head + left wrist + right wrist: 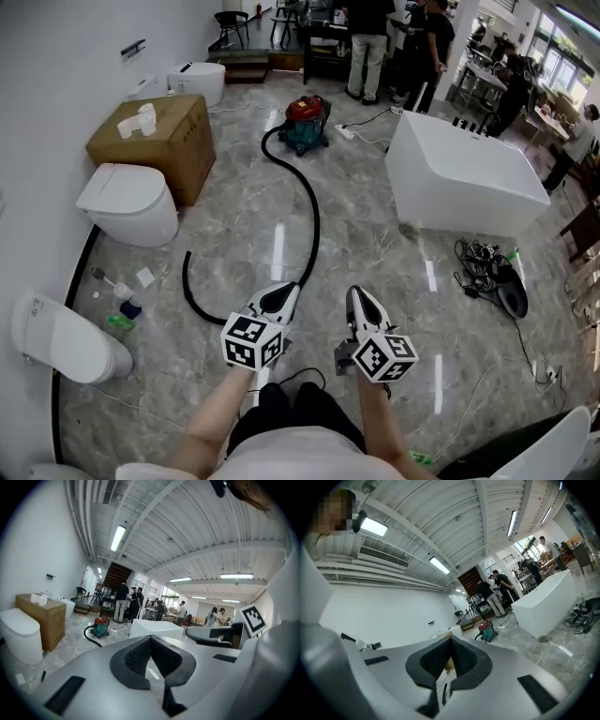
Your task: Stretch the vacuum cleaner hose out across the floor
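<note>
A red and teal vacuum cleaner point(306, 123) stands on the marble floor at the far middle, also seen small in the left gripper view point(99, 626) and the right gripper view point(486, 631). Its black hose point(311, 217) curves from it toward me and hooks left, its free end lying near the toilets. My left gripper point(284, 294) and right gripper point(357, 298) hover side by side above the floor near the hose's bend, both shut with nothing between the jaws. Neither touches the hose.
Toilets point(129, 203) and a cardboard box point(159, 141) line the left wall. A white bathtub point(464, 176) stands at the right, with a cable pile point(487, 272) beside it. Several people point(368, 42) stand at the back. Small bottles point(125, 305) lie at the left.
</note>
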### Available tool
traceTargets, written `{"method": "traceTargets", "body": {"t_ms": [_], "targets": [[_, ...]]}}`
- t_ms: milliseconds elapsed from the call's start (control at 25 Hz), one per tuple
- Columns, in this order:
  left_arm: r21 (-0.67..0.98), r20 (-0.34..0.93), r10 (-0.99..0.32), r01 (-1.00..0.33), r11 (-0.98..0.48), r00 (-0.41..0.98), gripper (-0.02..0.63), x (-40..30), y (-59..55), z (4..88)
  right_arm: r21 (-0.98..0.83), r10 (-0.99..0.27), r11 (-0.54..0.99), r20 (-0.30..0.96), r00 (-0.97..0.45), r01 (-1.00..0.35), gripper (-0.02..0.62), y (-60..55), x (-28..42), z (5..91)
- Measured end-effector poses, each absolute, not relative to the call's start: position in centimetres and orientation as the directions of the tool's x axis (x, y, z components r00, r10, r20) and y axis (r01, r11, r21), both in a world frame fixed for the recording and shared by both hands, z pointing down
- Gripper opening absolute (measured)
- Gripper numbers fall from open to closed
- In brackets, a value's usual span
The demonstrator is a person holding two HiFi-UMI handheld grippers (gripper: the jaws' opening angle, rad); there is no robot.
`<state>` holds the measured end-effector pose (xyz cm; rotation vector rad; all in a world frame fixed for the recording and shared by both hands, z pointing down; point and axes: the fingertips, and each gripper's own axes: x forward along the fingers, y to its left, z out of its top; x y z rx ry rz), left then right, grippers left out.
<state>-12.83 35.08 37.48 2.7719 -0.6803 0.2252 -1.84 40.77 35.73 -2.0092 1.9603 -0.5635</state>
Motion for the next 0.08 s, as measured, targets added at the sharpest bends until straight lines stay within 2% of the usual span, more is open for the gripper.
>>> {"method": "traceTargets", "body": {"t_ms": [80], "targets": [[0.283,0.200,-0.434,-0.476,-0.832,0.878,0.009,-13.24,35.05,37.39,-0.468,-0.997,-0.036,0.082,-0.003,-0.883,0.015,40.90,-2.07,36.07]]}}
